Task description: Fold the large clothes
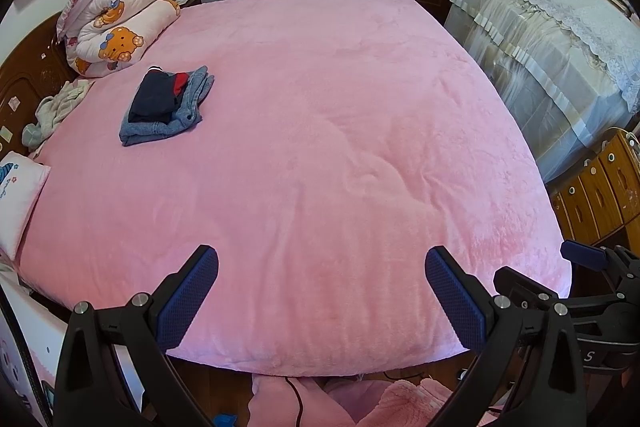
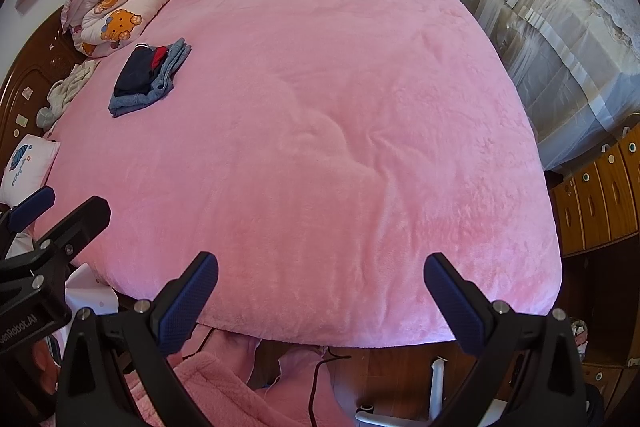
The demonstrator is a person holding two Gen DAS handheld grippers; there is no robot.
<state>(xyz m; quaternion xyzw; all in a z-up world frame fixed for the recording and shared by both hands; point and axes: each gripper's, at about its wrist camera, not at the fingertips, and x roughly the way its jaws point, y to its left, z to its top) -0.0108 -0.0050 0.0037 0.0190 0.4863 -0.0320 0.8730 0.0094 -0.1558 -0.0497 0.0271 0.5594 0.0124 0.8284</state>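
Jaws gape wide on your left gripper (image 1: 322, 293) and right gripper (image 2: 321, 297), both empty above the pink bed (image 1: 320, 147); folded clothes (image 1: 166, 107) lie far off.

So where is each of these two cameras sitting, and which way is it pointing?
Left wrist view: sits on the left gripper, looking along its open fingers over the pink bed from the foot end; the right gripper shows at the right edge.
Right wrist view: sits on the right gripper, also open, facing the same way; the left gripper shows at the left edge.
Both share the bed, the folded clothes, the rolled quilt and the pink garment on the floor.
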